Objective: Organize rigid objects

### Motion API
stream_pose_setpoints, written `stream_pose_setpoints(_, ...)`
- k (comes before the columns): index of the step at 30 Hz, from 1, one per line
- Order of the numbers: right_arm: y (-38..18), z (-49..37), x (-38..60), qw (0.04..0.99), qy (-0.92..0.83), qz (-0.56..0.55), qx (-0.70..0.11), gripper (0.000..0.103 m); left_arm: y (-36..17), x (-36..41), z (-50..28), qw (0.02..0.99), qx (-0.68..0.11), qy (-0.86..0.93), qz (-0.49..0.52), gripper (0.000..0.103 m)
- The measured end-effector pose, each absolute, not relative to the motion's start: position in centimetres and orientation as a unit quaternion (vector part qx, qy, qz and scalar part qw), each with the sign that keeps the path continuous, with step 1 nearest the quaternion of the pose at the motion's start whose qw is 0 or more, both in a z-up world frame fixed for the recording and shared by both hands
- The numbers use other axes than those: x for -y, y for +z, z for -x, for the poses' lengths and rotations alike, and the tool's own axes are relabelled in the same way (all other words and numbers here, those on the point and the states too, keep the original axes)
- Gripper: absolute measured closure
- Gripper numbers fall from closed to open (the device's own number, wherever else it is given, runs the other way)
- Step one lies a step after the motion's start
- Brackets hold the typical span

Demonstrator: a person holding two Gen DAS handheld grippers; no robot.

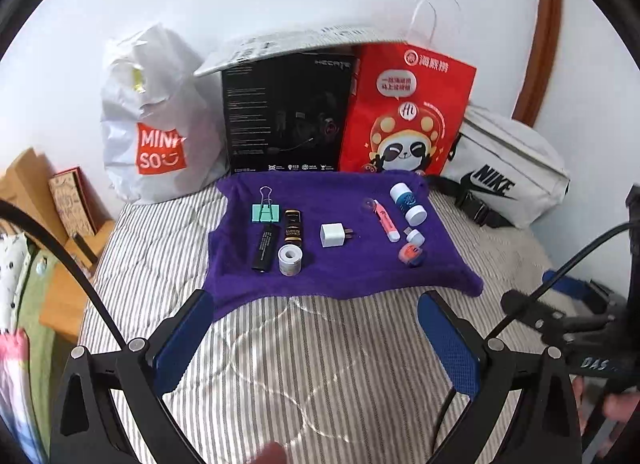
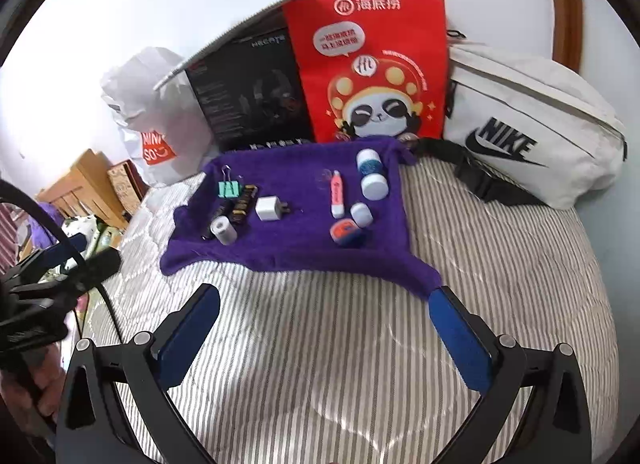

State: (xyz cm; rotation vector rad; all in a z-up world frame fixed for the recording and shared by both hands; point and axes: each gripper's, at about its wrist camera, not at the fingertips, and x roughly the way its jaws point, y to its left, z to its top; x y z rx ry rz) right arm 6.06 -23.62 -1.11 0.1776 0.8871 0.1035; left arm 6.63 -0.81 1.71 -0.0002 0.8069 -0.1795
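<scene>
You see a white charger [image 1: 331, 235] lying mid-frame on the purple cloth [image 1: 340, 264], a green clip [image 1: 265, 213] left, a pink marker [image 1: 387, 222] right.

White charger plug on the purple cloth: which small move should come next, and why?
Probably move the left gripper forward toward the white charger plug. Both grippers are open and empty, short of the purple cloth; the right gripper is equally free. The plug lies alone mid-cloth, between two groups of small items, so it is easy to reach.

Striped bedsheet [image 1: 320, 364]; white Miniso bag [image 1: 154, 124]; black headset box [image 1: 286, 112]; red panda bag [image 1: 404, 112]; white Nike pouch [image 1: 508, 172]
</scene>
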Motion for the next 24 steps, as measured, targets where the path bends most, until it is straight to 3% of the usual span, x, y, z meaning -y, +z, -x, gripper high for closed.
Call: stream_pose_setpoints(24,1.1,-2.3,23.9,0.903,0.008,-0.050,-0.426,0.000,2.0,0.1,-3.7,0.912,-0.403,-0.070,0.002,0.000)
